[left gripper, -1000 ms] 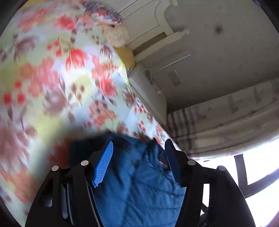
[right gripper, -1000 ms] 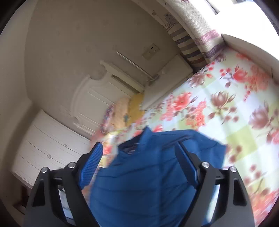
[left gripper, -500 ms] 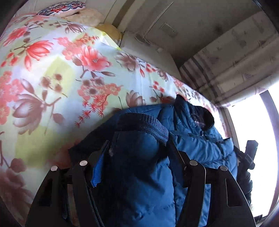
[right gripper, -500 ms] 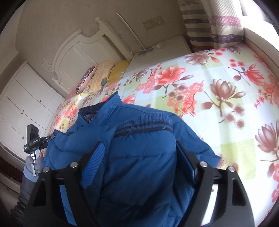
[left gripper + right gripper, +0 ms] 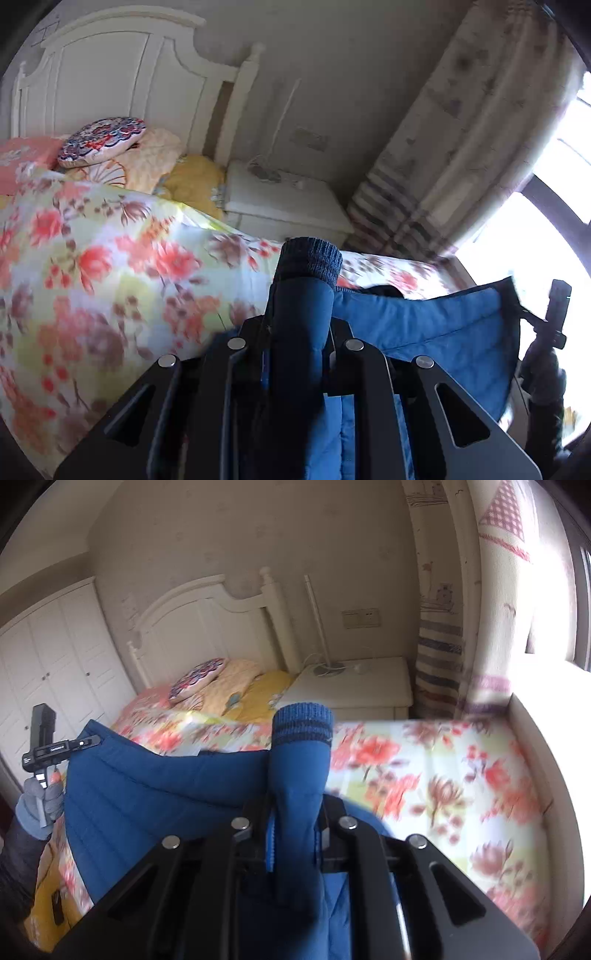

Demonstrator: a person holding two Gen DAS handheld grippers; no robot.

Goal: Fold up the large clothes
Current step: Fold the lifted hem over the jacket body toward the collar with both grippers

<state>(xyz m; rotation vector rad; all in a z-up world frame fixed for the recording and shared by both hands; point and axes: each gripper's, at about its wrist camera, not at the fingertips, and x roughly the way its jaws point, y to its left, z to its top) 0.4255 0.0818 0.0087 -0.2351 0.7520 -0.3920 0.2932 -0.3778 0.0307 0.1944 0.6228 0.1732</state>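
We judge the main risk to be slippage: each grip takes only a narrow bunch of padded sleeve just below a knit cuff, and the weight of the hanging blue jacket [image 5: 155, 786] could pull the slick fabric out through the pads. A second risk is uneven tension; if one hand leads, the body panel may twist and the fold land crooked on the floral bedspread [image 5: 110, 266].

The left gripper [image 5: 295, 354] is clamped on the sleeve with the dark cuff [image 5: 308, 258]. Its jaws have just been closing, with fabric between them. The right gripper [image 5: 293, 834] is likewise clamped on the sleeve with the striped blue cuff [image 5: 303, 722], its jaws also just closed on fabric. The jacket is spread between both hands, above the near side of the bed.
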